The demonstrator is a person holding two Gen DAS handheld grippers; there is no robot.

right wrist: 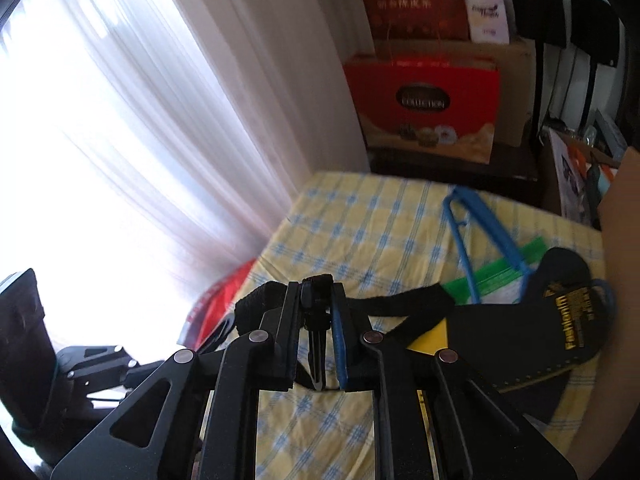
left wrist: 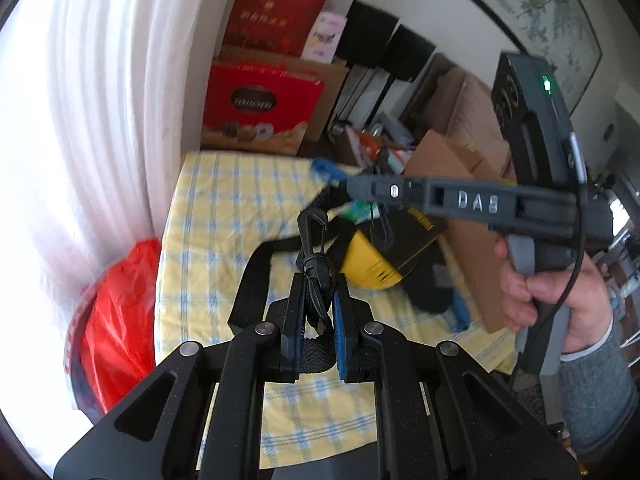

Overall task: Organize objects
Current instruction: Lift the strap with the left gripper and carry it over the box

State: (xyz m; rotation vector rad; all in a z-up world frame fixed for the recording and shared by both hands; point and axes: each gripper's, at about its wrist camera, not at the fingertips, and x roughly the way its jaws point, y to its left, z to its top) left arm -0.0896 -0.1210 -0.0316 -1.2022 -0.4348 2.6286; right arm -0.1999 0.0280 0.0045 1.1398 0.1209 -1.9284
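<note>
Clearly both grippers are closed on parts of the same bag strap; the left gripper (left wrist: 317, 300) pinches the black webbing just below the snap hook (left wrist: 313, 226), and the right gripper (right wrist: 316, 308) is clamped narrow on another black clip (right wrist: 316, 316) with webbing trailing off to its right; the strap (right wrist: 400, 300) runs back to the black-and-yellow bag (left wrist: 372, 264), which lies on the yellow checked cloth (left wrist: 208, 216) toward its right edge, partly lifted from the look of it, though blur makes that uncertain; a blue hanger (right wrist: 468, 224) and a green-edged clear pouch (right wrist: 492, 268) lie just beyond the bag, and a red plastic bag (left wrist: 116, 312) sits off the cloth's left edge by the curtain; I judge the bag soft and light, with no stiffness, so it will sag and swing from wherever it is held; the webbing is rough and grips well, while the hard plastic hook is smooth and may twist or slip between the pads; the surest hold is on the flat webbing right next to the hardware, where the left one already sits
</note>
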